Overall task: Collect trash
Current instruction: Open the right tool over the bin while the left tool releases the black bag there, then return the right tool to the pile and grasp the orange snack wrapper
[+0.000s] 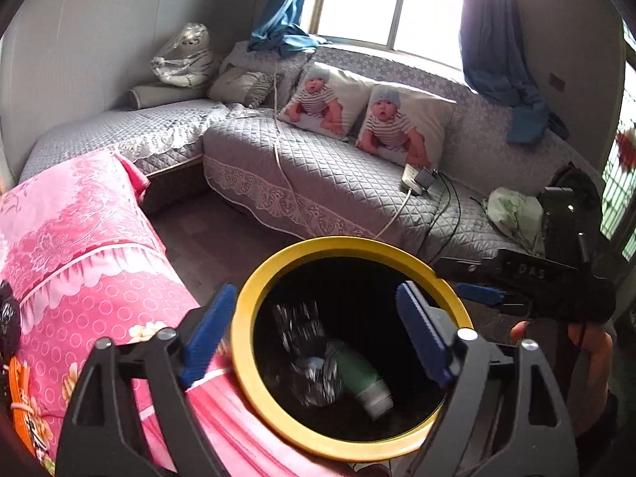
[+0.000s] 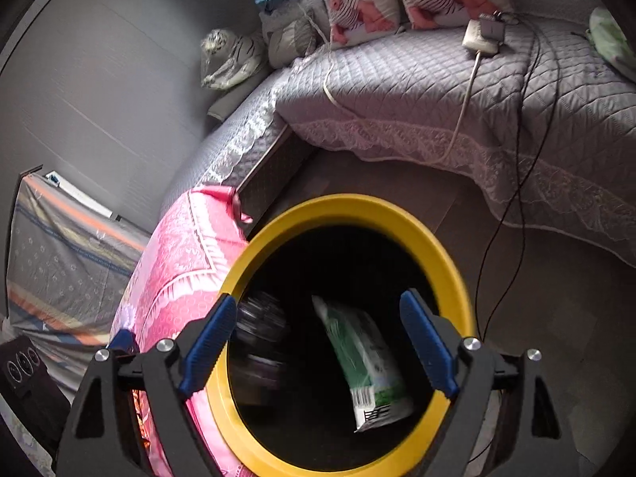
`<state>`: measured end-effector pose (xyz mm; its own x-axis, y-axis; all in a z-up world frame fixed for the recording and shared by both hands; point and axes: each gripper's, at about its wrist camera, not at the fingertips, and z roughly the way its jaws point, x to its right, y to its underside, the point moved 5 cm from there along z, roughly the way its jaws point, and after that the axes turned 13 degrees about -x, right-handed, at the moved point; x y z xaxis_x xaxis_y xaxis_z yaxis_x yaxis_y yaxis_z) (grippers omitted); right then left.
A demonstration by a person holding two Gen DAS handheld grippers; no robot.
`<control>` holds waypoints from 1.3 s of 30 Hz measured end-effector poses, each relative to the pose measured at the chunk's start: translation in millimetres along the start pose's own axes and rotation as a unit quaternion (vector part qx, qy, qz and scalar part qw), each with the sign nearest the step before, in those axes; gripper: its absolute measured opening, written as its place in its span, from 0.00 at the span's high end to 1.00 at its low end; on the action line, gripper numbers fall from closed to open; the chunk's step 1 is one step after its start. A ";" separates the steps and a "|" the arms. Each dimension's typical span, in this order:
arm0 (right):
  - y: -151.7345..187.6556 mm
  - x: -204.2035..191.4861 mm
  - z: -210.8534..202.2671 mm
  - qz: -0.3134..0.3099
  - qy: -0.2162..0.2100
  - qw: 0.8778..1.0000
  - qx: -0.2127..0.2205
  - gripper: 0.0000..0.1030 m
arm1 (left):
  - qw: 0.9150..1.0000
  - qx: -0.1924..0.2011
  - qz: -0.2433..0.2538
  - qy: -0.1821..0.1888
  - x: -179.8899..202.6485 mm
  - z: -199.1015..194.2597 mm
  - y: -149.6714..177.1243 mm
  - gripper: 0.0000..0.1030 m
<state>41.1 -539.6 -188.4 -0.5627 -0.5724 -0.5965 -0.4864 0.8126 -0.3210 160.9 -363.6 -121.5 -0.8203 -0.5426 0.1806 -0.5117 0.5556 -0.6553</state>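
Observation:
A black bin with a yellow rim stands beside the pink bed. Both grippers hover over its mouth, open and empty. My left gripper straddles the rim. My right gripper does the same and also shows at the right of the left wrist view. A green and white packet is blurred inside the bin, seen in the left wrist view. A dark silvery blurred piece is beside it in the bin.
The pink bedspread touches the bin's left side. A grey quilted sofa with two baby-print pillows, a charger and cables lies beyond. A pale green bag lies on it.

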 end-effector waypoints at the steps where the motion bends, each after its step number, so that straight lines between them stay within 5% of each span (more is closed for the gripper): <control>1: -0.7 1.5 -5.9 0.001 0.000 1.000 0.010 0.21 | 1.000 0.007 -0.012 -0.004 -4.6 -4.1 0.4 0.08; 7: 5.6 -5.4 -26.9 -0.025 -0.033 0.998 0.053 0.20 | 0.995 0.055 -0.059 -0.052 -31.5 -48.9 -1.2 0.08; 11: 15.0 -36.4 -26.6 -0.086 -0.048 0.993 0.063 0.20 | 0.983 0.138 -0.068 -0.101 -42.8 -108.9 -3.2 0.08; 14: 29.3 -74.0 -17.4 -0.146 -0.062 0.986 0.050 0.20 | 0.957 0.225 -0.080 -0.167 -51.5 -167.8 -1.1 0.08; 15: 35.0 -86.8 -13.4 -0.165 -0.066 0.983 0.043 0.20 | 0.941 0.254 -0.089 -0.206 -56.8 -190.7 2.8 0.08; 17: 50.5 -118.7 -2.9 -0.212 -0.083 0.974 0.022 0.20 | 0.922 0.278 -0.096 -0.251 -65.8 -219.6 9.6 0.08; 26: 150.6 -239.8 62.3 -0.373 -0.114 0.914 -0.114 0.20 | 0.892 0.226 -0.165 -0.354 -156.9 -289.2 97.1 0.08; 30: 191.9 -274.2 89.8 -0.413 -0.088 0.892 -0.159 0.20 | 0.858 0.165 -0.213 -0.437 -212.1 -292.2 150.0 0.08; 34: 217.7 -298.3 114.9 -0.435 -0.059 0.881 -0.178 0.20 | 0.866 0.094 -0.236 -0.431 -242.3 -279.5 181.8 0.08; 39: 227.8 -312.9 138.1 -0.447 -0.016 0.878 -0.169 0.20 | 0.892 0.085 -0.232 -0.380 -246.6 -270.4 187.4 0.08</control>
<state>198.6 -160.3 -176.5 0.1608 -0.9574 -0.2397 -0.8984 -0.0414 -0.4372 198.2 44.6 -90.5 -0.0883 -0.9951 -0.0453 -0.6525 0.0921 -0.7521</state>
